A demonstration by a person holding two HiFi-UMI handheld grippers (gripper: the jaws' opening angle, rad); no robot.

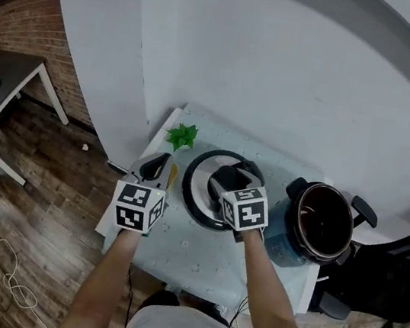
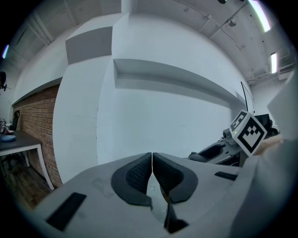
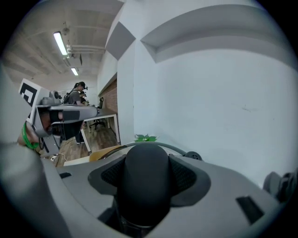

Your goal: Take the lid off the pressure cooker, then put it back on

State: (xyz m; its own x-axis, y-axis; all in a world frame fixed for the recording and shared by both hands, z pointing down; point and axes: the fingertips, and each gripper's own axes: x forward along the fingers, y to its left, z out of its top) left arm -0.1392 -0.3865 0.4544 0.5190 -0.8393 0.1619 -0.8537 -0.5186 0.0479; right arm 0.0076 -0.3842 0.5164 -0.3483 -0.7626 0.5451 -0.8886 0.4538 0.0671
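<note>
The lid handle (image 3: pixel 142 162), at nine o'clock of the pressure cooker pot (image 1: pixel 279 241), is being clamped by the right gripper (image 1: pixel 231 185), probably for refitting; the left gripper (image 2: pixel 152 174) is shut and empty.

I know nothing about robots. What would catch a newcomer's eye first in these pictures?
The open pressure cooker stands at the right of the table, with its lid off and beside it, mid-table. The right gripper is shut on the lid's black handle. The left gripper, jaws together and empty, is near the table's left edge.
</note>
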